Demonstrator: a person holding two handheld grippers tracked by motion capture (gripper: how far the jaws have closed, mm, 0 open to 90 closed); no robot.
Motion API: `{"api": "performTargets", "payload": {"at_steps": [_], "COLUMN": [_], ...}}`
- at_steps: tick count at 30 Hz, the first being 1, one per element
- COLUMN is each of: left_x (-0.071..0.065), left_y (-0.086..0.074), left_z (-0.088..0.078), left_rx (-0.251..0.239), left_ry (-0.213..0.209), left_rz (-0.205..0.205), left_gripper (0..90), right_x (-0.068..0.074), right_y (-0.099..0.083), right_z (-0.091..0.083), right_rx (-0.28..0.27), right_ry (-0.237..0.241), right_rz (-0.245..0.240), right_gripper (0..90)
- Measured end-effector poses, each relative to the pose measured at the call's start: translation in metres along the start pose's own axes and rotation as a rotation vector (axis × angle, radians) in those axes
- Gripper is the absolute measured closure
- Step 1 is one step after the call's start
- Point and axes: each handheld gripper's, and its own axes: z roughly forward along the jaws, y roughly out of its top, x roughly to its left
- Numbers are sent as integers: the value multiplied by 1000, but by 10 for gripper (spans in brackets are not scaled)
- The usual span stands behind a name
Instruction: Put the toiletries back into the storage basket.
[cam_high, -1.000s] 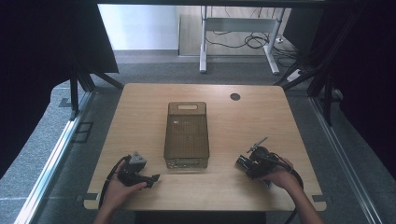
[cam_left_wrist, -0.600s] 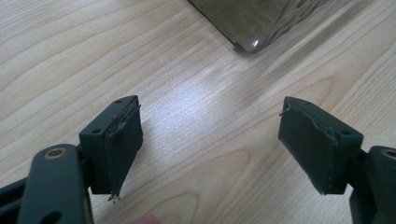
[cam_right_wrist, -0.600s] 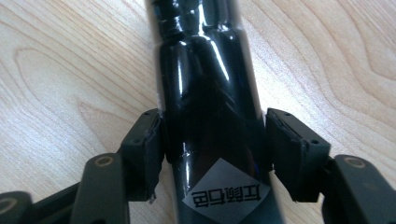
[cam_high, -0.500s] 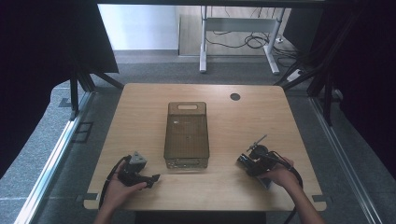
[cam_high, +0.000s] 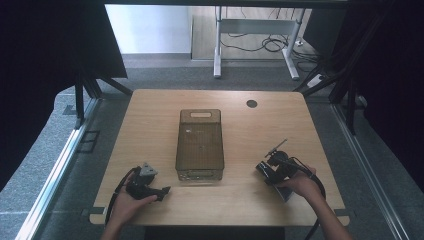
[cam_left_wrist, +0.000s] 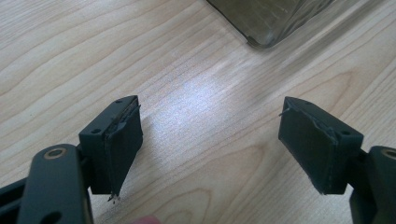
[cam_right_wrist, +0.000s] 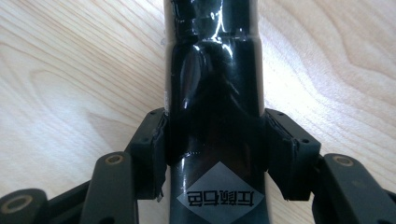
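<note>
Left gripper (cam_high: 161, 190) lies low on the wooden table (cam_high: 150, 115) at the near left edge, jaws spread and empty, aimed toward the near corner of the smoky translucent box (cam_high: 200, 145) at table centre. Right gripper (cam_right_wrist: 215, 154): jaws have just been closing, and its pads (cam_right_wrist: 156, 154) now press both sides of a glossy black bottle (cam_right_wrist: 215, 93) lying on the table right of the box. Judgement: the grasp is made and lifting can follow. Right hand (cam_high: 295, 182) rests low on the table, angled toward the box.
</note>
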Motion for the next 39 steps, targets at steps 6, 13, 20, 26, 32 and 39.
{"api": "performTargets", "payload": {"at_steps": [6,13,20,26,32,39], "left_x": [0,1,1,2,1,2], "left_y": [0,0,0,0,0,0], "left_z": [0,0,-1,-2,-1,-1], "left_rx": [2,1,0,-7,-3,-3], "left_ry": [1,0,-2,-5,-4,-4], "left_rz": [2,0,0,-4,-1,0], "left_gripper": [221,220,220,220,220,220], "right_x": [1,2,13,21,32,44], "right_y": [9,26,51,74,100,124], "right_z": [-19,-39,-54,-58,-58,-55], "right_rx": [-21,-66,-81,-99,-129,-117], "right_ry": [30,85,101,116,155,180], "right_rz": [13,35,22,9,-7,-24], "right_gripper": [450,452,453,453,454,456]}}
